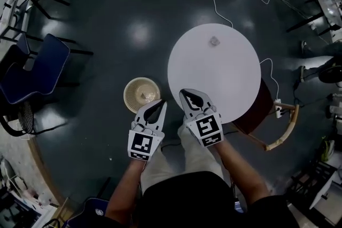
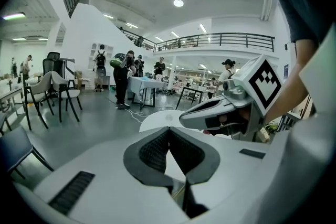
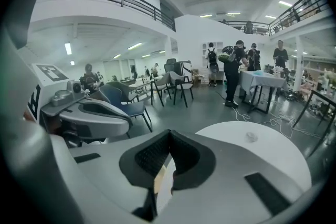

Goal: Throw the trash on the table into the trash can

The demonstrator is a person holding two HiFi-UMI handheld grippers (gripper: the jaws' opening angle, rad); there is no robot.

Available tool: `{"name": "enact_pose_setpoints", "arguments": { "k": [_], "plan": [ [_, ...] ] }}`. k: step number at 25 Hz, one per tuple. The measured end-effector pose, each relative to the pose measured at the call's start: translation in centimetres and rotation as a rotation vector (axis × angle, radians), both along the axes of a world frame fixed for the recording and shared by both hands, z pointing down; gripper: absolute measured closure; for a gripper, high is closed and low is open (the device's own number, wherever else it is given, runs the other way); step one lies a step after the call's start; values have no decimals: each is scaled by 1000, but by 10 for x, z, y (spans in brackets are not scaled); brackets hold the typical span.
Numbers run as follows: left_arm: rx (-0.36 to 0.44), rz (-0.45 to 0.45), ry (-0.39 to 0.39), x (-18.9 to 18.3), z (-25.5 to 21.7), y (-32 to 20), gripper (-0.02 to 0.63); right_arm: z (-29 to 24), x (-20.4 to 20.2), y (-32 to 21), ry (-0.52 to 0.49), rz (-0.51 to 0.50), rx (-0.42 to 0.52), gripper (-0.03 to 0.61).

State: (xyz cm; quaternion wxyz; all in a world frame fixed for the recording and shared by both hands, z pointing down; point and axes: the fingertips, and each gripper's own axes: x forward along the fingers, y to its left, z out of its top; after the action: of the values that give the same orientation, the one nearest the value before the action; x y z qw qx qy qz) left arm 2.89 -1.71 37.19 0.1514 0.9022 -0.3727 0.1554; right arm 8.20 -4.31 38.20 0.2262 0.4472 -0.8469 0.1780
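Both grippers are hanging out at the near edge of the round white surface [image 1: 235, 88]. The left gripper [image 1: 159, 105] and the right gripper [image 1: 185, 94] are both keeping their jaws pressed together, with nothing pinched between them.

The trash [image 1: 214, 40] is lying on the far side of the surface, well apart from both grippers. It's a small crumpled pale wad, too tiny to tell what it's made of. The trash can [image 1: 141, 94] is sitting on the floor just beside the surface, right ahead of the left gripper. There's something pale inside it, but I can't make it out.

A wooden chair [image 1: 280, 133] is poking out from under the surface on the right, mostly hidden. A blue chair [image 1: 32, 69] is standing off to the left, and a white cable [image 1: 214, 5] is trailing across the floor behind. In the left gripper view the right gripper is blocking part of the surface. People [image 3: 236, 73] are standing far back.
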Motion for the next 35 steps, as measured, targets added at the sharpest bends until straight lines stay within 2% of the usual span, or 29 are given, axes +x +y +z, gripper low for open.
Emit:
{"name": "enact_pose_setpoints", "arguments": {
  "k": [4, 10, 14, 20, 23, 26, 27, 29, 30, 35],
  "plan": [
    [6, 10, 3, 22, -6, 2, 598, -4, 33, -11, 17, 25, 15, 561],
    [-16, 0, 22, 71, -4, 5, 598, -6, 107, -33, 35, 99, 47, 561],
    [-22, 15, 39, 99, -4, 9, 598, 7, 145, -52, 100, 102, 43, 561],
    [-29, 22, 11, 122, 13, 9, 598, 39, 189, -93, 140, 119, 18, 561],
    [-52, 0, 26, 127, 20, 4, 598, 59, 201, -116, 170, 109, 0, 561],
    [-64, -10, 6, 130, 32, -2, 598, 79, 209, -139, 194, 109, -14, 560],
    [-63, -14, 9, 131, 34, -6, 598, 85, 211, -145, 198, 108, -22, 552],
    [-71, -29, 6, 132, 39, -13, 598, 97, 213, -157, 197, 103, -47, 452],
    [-75, -36, 1, 132, 42, -16, 598, 102, 214, -163, 198, 102, -57, 433],
    [-81, -50, -2, 137, 53, -28, 598, 127, 222, -184, 235, 119, -71, 393]
  ]
}}
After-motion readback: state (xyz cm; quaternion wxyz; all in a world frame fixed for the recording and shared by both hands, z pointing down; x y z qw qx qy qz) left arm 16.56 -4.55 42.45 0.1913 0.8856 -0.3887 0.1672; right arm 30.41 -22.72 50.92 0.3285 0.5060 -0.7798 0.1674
